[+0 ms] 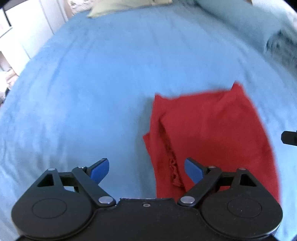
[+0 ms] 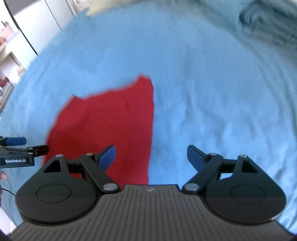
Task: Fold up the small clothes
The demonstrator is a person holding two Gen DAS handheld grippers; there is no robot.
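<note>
A small red garment (image 1: 213,133) lies flat on the light blue bedspread (image 1: 92,83), partly folded, with a frayed seam along its left side. In the left wrist view my left gripper (image 1: 146,171) is open and empty, hovering over the garment's near left edge. In the right wrist view the same garment (image 2: 111,120) lies left of centre on the bedspread (image 2: 213,102). My right gripper (image 2: 151,159) is open and empty above its near right edge. The left gripper (image 2: 18,148) shows at the far left edge of that view.
A pale green pillow (image 1: 120,6) lies at the far end of the bed. A dark grey patterned item (image 1: 280,48) sits at the far right, also in the right wrist view (image 2: 267,27). White furniture (image 1: 22,31) stands past the bed's left edge.
</note>
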